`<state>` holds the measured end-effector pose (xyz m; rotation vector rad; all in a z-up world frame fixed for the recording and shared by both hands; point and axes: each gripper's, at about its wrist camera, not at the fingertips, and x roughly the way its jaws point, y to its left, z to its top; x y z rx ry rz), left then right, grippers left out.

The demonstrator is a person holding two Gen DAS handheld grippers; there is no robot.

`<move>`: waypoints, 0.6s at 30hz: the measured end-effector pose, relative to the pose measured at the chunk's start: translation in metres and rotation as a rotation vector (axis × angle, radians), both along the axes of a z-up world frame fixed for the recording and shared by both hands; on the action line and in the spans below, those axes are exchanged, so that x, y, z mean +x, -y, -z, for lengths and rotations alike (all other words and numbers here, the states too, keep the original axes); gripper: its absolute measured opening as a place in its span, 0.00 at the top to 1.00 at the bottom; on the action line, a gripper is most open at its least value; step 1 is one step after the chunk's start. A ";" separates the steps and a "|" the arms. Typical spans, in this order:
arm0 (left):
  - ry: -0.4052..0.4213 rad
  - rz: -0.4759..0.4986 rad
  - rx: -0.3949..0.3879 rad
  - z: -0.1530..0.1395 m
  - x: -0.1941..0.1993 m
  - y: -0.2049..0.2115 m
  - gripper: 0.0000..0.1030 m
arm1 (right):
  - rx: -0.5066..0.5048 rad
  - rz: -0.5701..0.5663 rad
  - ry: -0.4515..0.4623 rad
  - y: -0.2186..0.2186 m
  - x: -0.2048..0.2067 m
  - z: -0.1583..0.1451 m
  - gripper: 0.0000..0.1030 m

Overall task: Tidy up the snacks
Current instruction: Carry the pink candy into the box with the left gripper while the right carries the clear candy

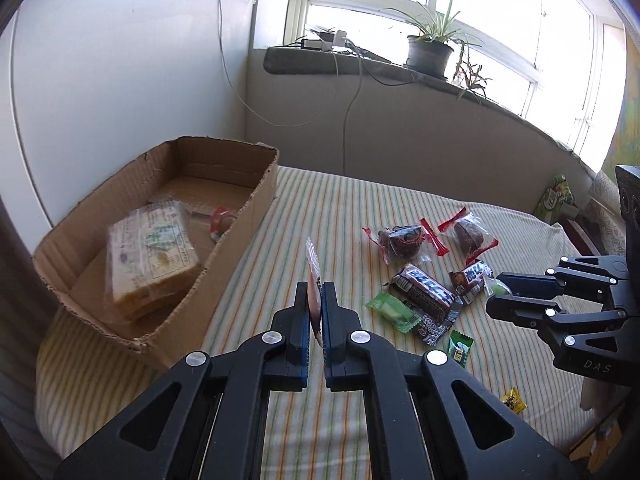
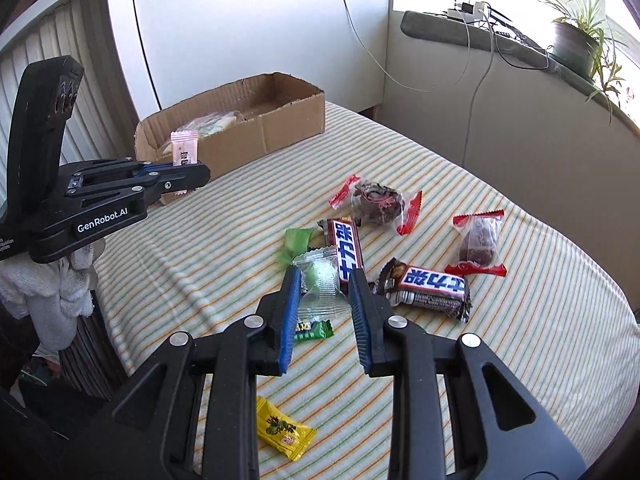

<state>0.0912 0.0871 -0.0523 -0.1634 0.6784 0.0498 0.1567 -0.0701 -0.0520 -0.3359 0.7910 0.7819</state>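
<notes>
My left gripper point(image 1: 315, 292) is shut on a small pink-white sachet point(image 1: 313, 276), held upright above the striped cloth, just right of the cardboard box point(image 1: 240, 236). The sachet also shows in the right wrist view point(image 2: 184, 148). My right gripper point(image 2: 324, 280) is open, its fingers on either side of a clear-wrapped green candy point(image 2: 320, 280) on the cloth. Two chocolate bars point(image 2: 346, 250) point(image 2: 430, 284), two red-ended wrapped cakes point(image 2: 376, 200) point(image 2: 478, 240), a green candy point(image 2: 294, 242), a small green packet point(image 2: 314, 330) and a yellow candy point(image 2: 282, 432) lie around it.
The box holds a wrapped cracker pack point(image 1: 154, 256) and a red-white candy point(image 1: 222, 220). A windowsill with a potted plant point(image 1: 430, 46) and cables runs behind. A white towel point(image 2: 48, 292) hangs at the left table edge. A green packet point(image 1: 556, 196) lies far right.
</notes>
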 end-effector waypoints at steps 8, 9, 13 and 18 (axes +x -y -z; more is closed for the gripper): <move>0.039 -0.082 0.006 -0.014 -0.011 -0.044 0.96 | -0.003 -0.049 0.044 -0.047 0.018 -0.022 0.75; 0.041 -0.092 0.007 -0.015 -0.012 -0.049 0.96 | -0.003 -0.056 0.051 -0.054 0.019 -0.024 0.75; 0.048 -0.130 0.011 -0.017 -0.017 -0.072 0.96 | 0.002 -0.089 0.062 -0.082 0.027 -0.031 0.75; 0.052 -0.170 0.015 -0.019 -0.023 -0.096 0.96 | 0.003 -0.122 0.075 -0.120 0.033 -0.034 0.75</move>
